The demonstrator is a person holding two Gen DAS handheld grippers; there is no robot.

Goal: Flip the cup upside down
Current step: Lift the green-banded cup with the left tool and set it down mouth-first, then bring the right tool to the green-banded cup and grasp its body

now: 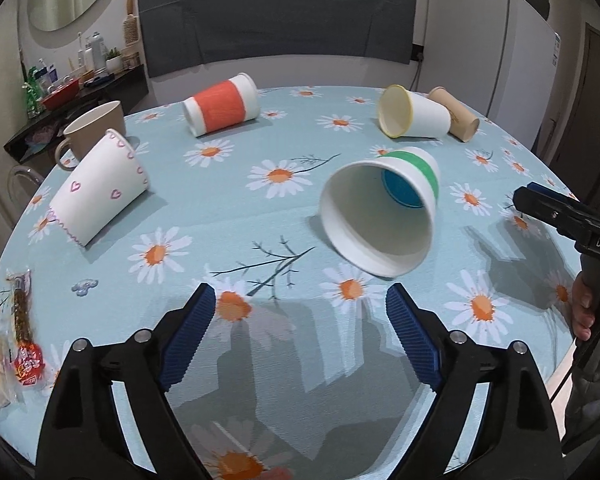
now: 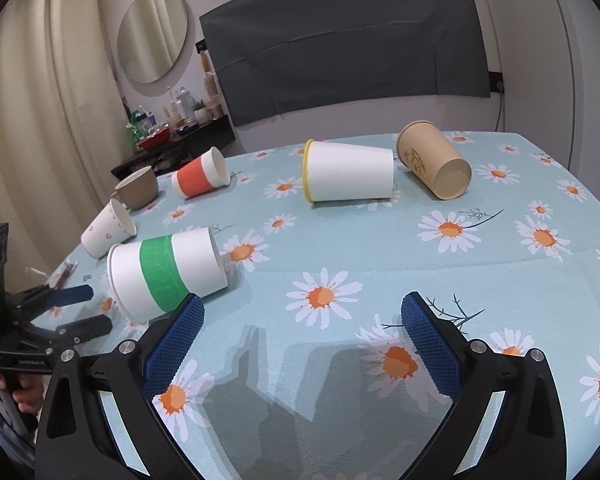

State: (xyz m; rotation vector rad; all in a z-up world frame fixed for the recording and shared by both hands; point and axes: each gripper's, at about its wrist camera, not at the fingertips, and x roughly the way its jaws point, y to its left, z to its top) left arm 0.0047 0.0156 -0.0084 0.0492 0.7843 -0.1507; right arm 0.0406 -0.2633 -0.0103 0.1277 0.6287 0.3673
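A white paper cup with a green band [image 1: 380, 212] lies on its side on the daisy tablecloth [image 1: 260, 208], mouth toward my left gripper [image 1: 300, 300]. That gripper is open and empty, just short of the cup's rim. In the right wrist view the same cup [image 2: 166, 276] lies to the left, touching or just beyond the left finger of my right gripper [image 2: 302, 312], which is open and empty. The right gripper shows at the right edge of the left wrist view [image 1: 518, 200]; the left gripper shows at the left of the right wrist view [image 2: 88, 306].
Other cups lie on their sides: a hearts cup [image 1: 100, 192], an orange-banded cup [image 1: 220, 106], a yellow-rimmed cup [image 1: 414, 114], a brown cup [image 1: 456, 118]. A brown mug [image 1: 96, 128] stands upright at the far left. Snack packets [image 1: 24, 332] lie near the left table edge.
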